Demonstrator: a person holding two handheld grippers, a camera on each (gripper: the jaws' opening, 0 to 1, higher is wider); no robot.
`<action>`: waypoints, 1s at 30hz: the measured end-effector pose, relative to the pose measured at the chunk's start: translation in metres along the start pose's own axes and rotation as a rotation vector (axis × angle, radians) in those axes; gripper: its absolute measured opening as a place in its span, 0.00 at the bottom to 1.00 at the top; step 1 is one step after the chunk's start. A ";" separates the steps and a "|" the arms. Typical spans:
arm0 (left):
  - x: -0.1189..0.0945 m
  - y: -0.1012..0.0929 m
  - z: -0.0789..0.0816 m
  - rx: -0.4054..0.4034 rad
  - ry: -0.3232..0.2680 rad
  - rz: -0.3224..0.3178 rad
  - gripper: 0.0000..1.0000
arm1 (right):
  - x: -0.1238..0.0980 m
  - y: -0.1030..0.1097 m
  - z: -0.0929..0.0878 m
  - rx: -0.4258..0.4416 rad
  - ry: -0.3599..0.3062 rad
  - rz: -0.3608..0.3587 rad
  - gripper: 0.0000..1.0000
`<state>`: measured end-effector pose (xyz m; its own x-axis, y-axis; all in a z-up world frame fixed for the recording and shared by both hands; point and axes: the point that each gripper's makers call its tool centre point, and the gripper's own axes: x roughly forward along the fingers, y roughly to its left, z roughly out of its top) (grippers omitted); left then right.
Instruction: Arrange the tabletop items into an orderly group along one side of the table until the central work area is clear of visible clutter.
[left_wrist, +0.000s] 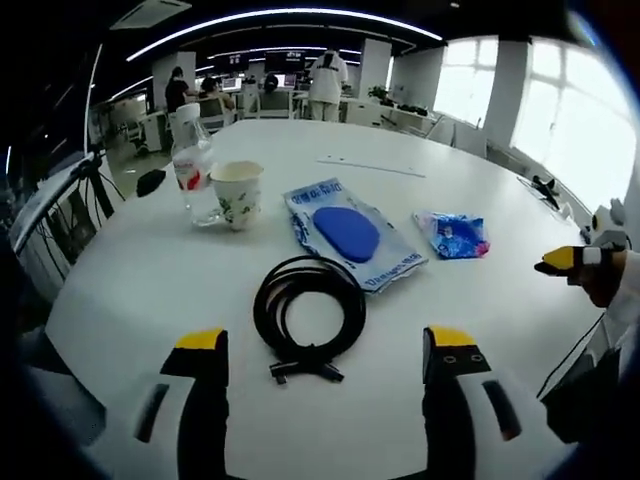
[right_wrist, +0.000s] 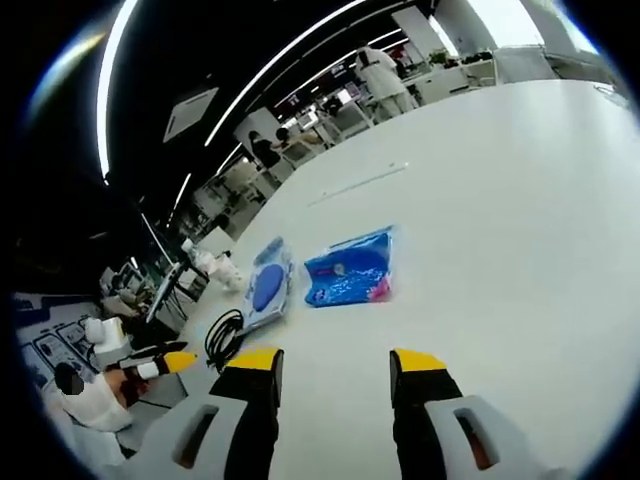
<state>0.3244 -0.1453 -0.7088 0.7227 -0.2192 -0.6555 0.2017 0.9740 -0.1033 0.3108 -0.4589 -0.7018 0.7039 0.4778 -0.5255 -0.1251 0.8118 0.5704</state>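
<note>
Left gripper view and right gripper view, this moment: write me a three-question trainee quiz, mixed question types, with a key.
1. True or false: the paper cup stands upright beside the plastic bottle.
2. Which item lies nearest the left gripper?
A. coiled black cable
B. small blue packet
C. paper cup
3. Fill in: the blue oval object rests on a flat ____ package.

Key
1. True
2. A
3. blue and white

In each view that gripper's own jaws stand apart and empty, as with the right gripper.
</note>
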 end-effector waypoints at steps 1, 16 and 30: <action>0.001 0.000 0.000 0.002 0.005 -0.001 0.82 | -0.001 0.000 -0.001 0.001 0.000 -0.001 0.43; 0.028 -0.001 -0.019 0.064 0.130 -0.052 0.89 | -0.006 -0.004 -0.010 0.038 0.012 -0.004 0.42; 0.052 -0.005 -0.019 0.179 0.200 -0.091 0.71 | -0.007 -0.009 -0.013 0.078 0.007 -0.008 0.40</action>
<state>0.3486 -0.1609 -0.7568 0.5553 -0.2725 -0.7857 0.3865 0.9211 -0.0463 0.2984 -0.4651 -0.7115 0.6998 0.4743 -0.5342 -0.0648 0.7869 0.6137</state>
